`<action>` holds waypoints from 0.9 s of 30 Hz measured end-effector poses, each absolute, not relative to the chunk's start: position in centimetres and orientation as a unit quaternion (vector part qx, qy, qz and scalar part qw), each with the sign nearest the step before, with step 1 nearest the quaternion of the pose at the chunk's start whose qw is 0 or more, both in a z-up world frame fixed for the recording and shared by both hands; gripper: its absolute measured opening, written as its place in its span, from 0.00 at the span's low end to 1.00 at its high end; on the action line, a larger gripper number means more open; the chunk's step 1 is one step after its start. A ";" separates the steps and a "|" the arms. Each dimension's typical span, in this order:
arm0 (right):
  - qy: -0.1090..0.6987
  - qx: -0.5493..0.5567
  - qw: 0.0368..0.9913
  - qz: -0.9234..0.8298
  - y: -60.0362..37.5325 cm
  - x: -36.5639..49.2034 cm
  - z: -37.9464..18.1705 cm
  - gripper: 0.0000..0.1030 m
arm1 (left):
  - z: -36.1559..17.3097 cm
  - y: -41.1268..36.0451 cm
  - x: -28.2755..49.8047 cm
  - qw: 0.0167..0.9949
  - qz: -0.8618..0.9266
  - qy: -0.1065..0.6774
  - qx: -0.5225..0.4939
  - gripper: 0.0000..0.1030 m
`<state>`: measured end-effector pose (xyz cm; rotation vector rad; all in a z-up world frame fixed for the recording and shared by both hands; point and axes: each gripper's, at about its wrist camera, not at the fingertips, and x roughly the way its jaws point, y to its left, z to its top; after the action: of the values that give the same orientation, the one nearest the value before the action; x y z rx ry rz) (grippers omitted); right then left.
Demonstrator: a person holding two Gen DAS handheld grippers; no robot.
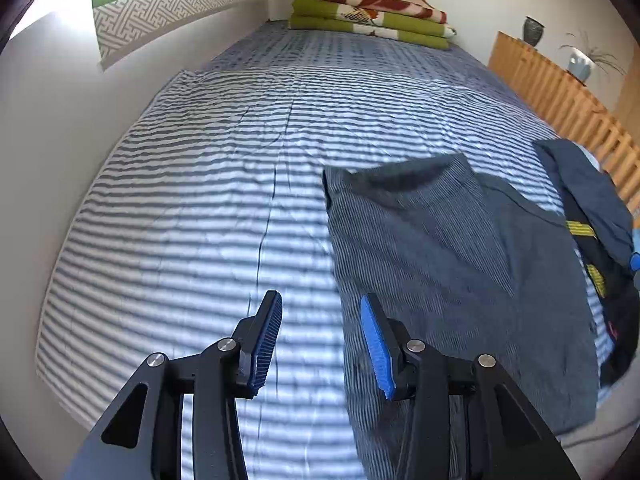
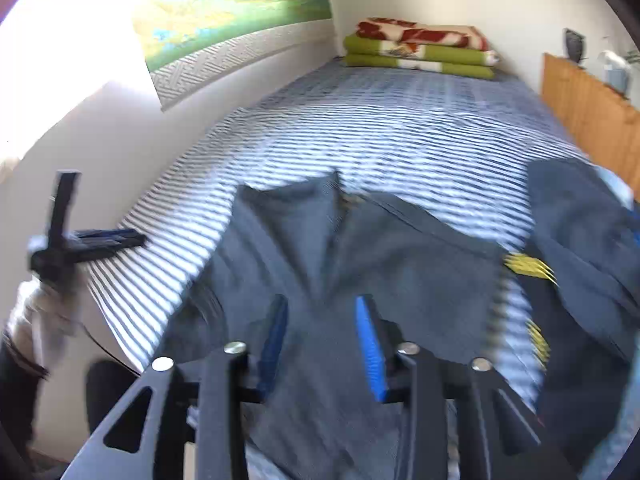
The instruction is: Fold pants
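Pants (image 1: 452, 280) of grey pinstriped cloth lie spread on a bed (image 1: 192, 208) covered with a blue-and-white striped sheet. In the left wrist view they fill the lower right of the frame, and their straight left edge runs from mid-frame down toward the bottom. One corner at their upper end is turned up and shadowed.

At the bottom of that view the left gripper (image 1: 322, 344) has its blue pads apart with nothing between them; it hovers over the pants' left edge and the bare sheet beside it. The whole left half of the bed is open striped sheet up to the white wall (image 1: 52, 152).

In the blurred right wrist view the right gripper (image 2: 322, 344) sits at bottom centre, its jaws also apart and holding nothing, above the middle of the pants. There the pants show two pointed flaps at their upper edge with a slit between them. At the left edge of this frame the left gripper appears again, held by a hand (image 2: 44, 304) in a pale sleeve.

A pile of dark blue clothing (image 1: 592, 216) with yellow stripes lies at the right, just beside the pants. Behind it runs a wooden slatted rail (image 1: 560, 96). Folded green and red blankets (image 1: 372, 16) are stacked at the far end of the bed, well apart from the pants, with clear sheet between.
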<state>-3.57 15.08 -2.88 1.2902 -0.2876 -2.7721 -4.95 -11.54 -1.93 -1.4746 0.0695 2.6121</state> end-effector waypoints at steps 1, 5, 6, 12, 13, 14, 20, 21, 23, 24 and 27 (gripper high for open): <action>-0.081 0.421 0.032 -0.903 14.3 -6.1 -3.2 0.38 | -2.8 -11.5 -6.8 0.076 0.865 0.017 -0.496 0.43; -0.037 0.456 0.020 -0.889 12.6 -14.4 -6.0 0.39 | -6.3 -11.4 -11.8 0.083 0.850 -0.003 -0.520 0.43; -0.033 0.470 0.013 -0.882 12.5 -16.5 -7.2 0.39 | -7.1 -11.6 -12.8 0.084 0.847 -0.005 -0.524 0.43; 0.011 0.522 -0.038 -0.852 12.3 -24.1 -12.7 0.39 | -11.9 -12.1 -16.9 0.110 0.837 -0.028 -0.536 0.46; 0.016 0.529 -0.042 -0.847 12.3 -24.9 -13.5 0.39 | -12.5 -12.3 -17.5 0.117 0.835 -0.036 -0.536 0.48; 0.019 0.534 -0.044 -0.844 12.2 -25.5 -14.1 0.39 | -13.0 -12.4 -18.1 0.121 0.833 -0.041 -0.538 0.49; 0.088 0.567 -0.044 -0.818 11.1 -26.9 -17.0 0.08 | -15.4 -11.1 -20.9 0.144 0.826 -0.030 -0.544 0.15; 0.087 0.566 -0.036 -0.819 11.0 -26.7 -16.7 0.08 | -15.3 -11.1 -21.0 0.150 0.824 -0.035 -0.545 0.12; 0.066 0.552 -0.006 -0.831 11.7 -26.2 -14.8 0.06 | -14.1 -11.4 -20.7 0.150 0.833 -0.045 -0.531 0.10; 0.042 0.540 0.014 -0.841 12.4 -25.9 -13.3 0.06 | -13.4 -11.7 -20.5 0.153 0.837 -0.051 -0.522 0.10; -0.036 0.495 0.034 -0.867 15.4 -26.1 -10.4 0.05 | -11.9 -11.9 -20.8 0.140 0.853 -0.038 -0.501 0.09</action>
<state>-26.06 15.43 -10.41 1.5232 -0.1098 -2.6678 -20.79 -11.86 -11.95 -1.4482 -0.1093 2.4639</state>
